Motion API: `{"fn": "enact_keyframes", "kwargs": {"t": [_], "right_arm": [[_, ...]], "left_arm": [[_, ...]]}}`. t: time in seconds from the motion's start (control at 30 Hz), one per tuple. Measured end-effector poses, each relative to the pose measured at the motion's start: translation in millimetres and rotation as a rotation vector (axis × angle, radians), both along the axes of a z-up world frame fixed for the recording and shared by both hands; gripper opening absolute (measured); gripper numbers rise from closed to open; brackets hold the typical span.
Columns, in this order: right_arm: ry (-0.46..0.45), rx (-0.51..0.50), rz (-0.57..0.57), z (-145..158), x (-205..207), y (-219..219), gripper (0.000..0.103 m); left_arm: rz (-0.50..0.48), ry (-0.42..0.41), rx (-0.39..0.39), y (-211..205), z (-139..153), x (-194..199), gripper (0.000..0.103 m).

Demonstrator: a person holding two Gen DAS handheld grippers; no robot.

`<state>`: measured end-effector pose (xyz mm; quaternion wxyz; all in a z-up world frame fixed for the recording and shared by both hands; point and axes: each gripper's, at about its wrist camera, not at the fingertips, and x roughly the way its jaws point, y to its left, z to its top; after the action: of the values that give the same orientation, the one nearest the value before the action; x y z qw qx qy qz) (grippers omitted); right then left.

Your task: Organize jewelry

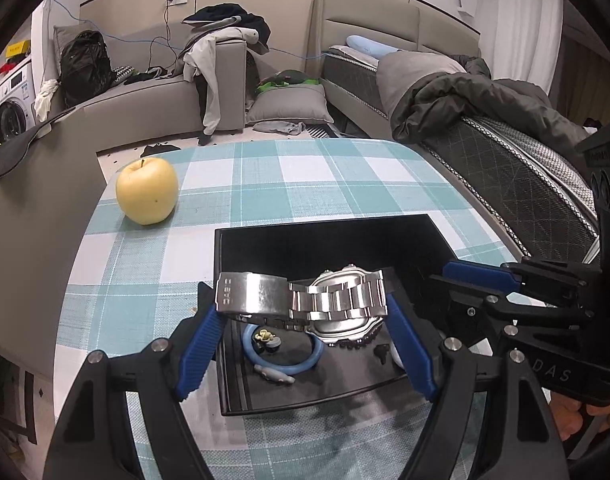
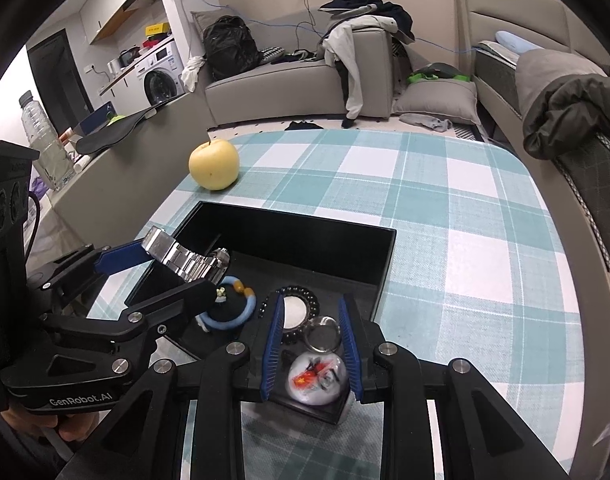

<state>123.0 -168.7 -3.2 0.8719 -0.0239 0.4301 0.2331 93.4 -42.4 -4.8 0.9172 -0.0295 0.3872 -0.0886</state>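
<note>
A black jewelry tray (image 1: pixel 329 240) (image 2: pixel 305 236) lies on the checked tablecloth. My left gripper (image 1: pixel 301 300) is shut on a silver metal watch (image 1: pixel 305 296) (image 2: pixel 189 260) and holds it just above the tray's left part. Under the watch lies a light blue bracelet (image 1: pixel 281 364) (image 2: pixel 235 312) with small charms. My right gripper (image 2: pixel 311 308) is open over the tray's near right corner. Between its fingers lie a white keychain with a red print (image 2: pixel 315 380) and a black bead bracelet (image 2: pixel 295 292) around a white disc.
A yellow apple (image 1: pixel 147 191) (image 2: pixel 214 165) stands on the table (image 2: pixel 445 208) beyond the tray, at the left. A grey ledge (image 1: pixel 33 220) runs along the table's left side, with a plastic bottle (image 2: pixel 41 144) on it. A bed (image 1: pixel 505 152) borders the right.
</note>
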Motion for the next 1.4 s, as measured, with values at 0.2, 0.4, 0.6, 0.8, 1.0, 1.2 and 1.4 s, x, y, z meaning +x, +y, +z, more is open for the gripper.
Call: {"fn": "enact_keyframes", "kwargs": {"t": [0.2, 0.4, 0.6, 0.8, 1.0, 1.2, 1.4], "right_arm": [[-0.037, 0.028, -0.003, 11.9, -7.9, -10.6, 0.049], [-0.068, 0.059, -0.013, 20.9, -16.7, -28.0, 0.073], [-0.080, 0.089, -0.048, 25.9, -25.2, -42.1, 0.103], [-0.137, 0.118, -0.047, 36.9, -42.5, -42.5, 0.103], [-0.197, 0.121, -0.004, 45.1, -61.0, -31.1, 0.103], [-0.236, 0.132, 0.023, 48.7, -67.8, -20.0, 0.103], [-0.221, 0.118, 0.038, 43.2, -66.7, -14.1, 0.103]], "left_arm": [[0.003, 0.037, -0.047, 1.0, -4.5, 0.4, 0.076], [0.025, -0.012, -0.062, 3.4, 3.2, -10.2, 0.084], [0.075, -0.105, -0.087, 13.3, 23.0, -30.5, 0.102], [0.137, -0.142, -0.070, 23.8, 27.1, -51.0, 0.102], [0.163, -0.185, -0.023, 25.5, 28.6, -62.8, 0.102], [0.161, -0.208, -0.025, 30.1, 31.2, -65.8, 0.102], [0.140, -0.195, -0.032, 29.9, 29.7, -65.8, 0.102]]}}
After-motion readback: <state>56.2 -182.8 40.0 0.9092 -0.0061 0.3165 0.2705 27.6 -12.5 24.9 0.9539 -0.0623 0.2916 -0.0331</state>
